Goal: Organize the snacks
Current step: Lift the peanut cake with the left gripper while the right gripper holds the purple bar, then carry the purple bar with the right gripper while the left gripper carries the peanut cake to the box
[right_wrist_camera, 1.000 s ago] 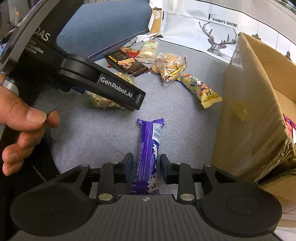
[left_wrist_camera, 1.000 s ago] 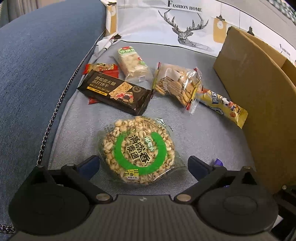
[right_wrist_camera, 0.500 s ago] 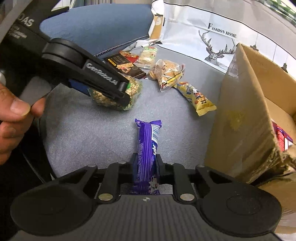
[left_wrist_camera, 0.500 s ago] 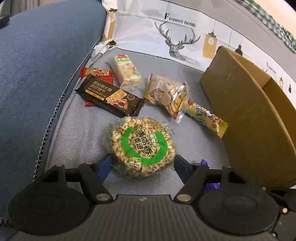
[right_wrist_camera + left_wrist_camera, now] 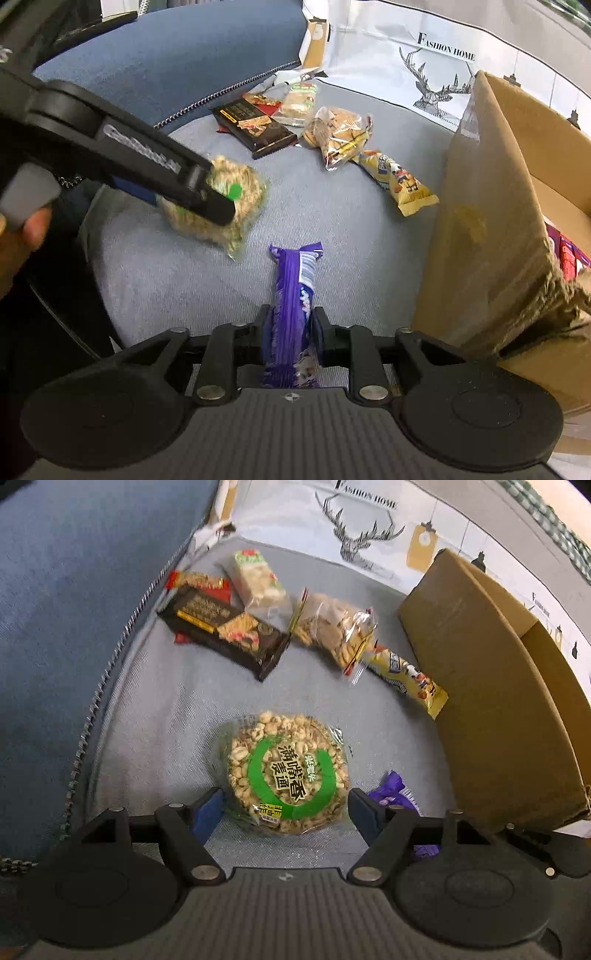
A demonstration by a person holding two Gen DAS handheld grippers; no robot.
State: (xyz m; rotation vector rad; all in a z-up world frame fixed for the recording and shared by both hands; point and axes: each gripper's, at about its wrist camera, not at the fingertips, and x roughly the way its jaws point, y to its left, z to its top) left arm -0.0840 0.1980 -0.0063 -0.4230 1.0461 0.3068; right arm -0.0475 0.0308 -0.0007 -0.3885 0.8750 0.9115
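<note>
So the left gripper (image 5: 284, 808) pinches the round puffed-grain cake (image 5: 286, 773) above the grey cushion (image 5: 177, 716), jaws easing apart, while the right gripper (image 5: 290, 325), also loosening, clamps the purple snack bar (image 5: 293, 291) beside the cardboard box (image 5: 491, 221).

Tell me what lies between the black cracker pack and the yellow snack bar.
A clear bag of biscuits lies between the black cracker pack and the yellow snack bar, overlapping the bar's near end. Both wrist views show it.
</note>
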